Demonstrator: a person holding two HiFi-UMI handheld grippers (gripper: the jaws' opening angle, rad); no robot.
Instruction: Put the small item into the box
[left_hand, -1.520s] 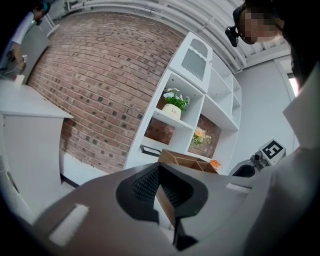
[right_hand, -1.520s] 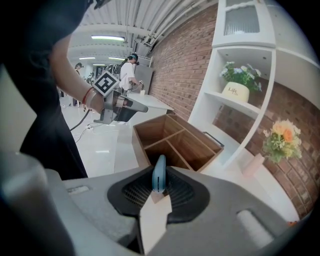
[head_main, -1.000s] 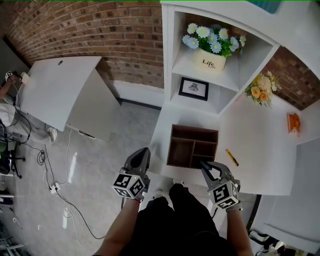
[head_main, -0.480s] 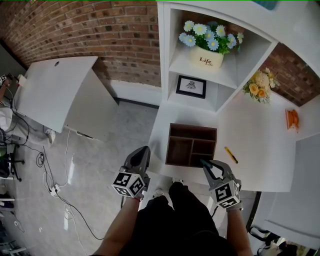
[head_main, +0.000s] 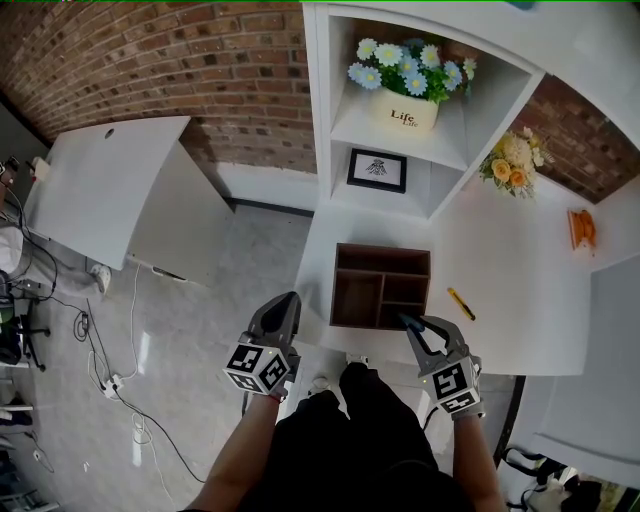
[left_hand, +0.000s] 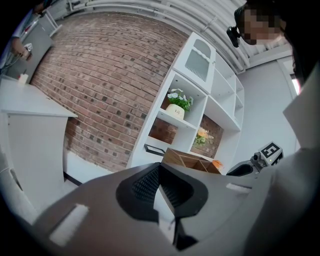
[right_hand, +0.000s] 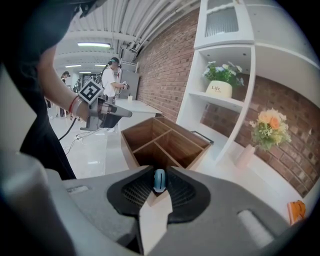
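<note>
A brown wooden box (head_main: 381, 250) with several compartments stands on the white tabletop (head_main: 500, 300), near its front edge. My right gripper (head_main: 410, 322) hovers at the box's front right corner, shut on a small light-blue item (right_hand: 159, 180) pinched upright between its pads. In the right gripper view the box (right_hand: 131, 148) lies just beyond the jaws. My left gripper (head_main: 285, 306) hangs left of the table over the floor, jaws together with nothing in them. The left gripper (left_hand: 159, 172) view shows the box (left_hand: 190, 159) ahead to the right.
A yellow pen-like item (head_main: 461, 303) lies right of the box. The white shelf unit (head_main: 330, 130) behind holds a flower pot (head_main: 405, 108) and a framed picture (head_main: 376, 170). A bouquet (head_main: 512, 165) and an orange object (head_main: 580, 228) are at the right. A white desk (head_main: 110, 185) and floor cables (head_main: 120, 370) are at the left.
The head view has shifted slightly, so box and shelf sit a little higher and further left. The right gripper's tip has edged closer to the box's front rim. The left gripper stays put.
</note>
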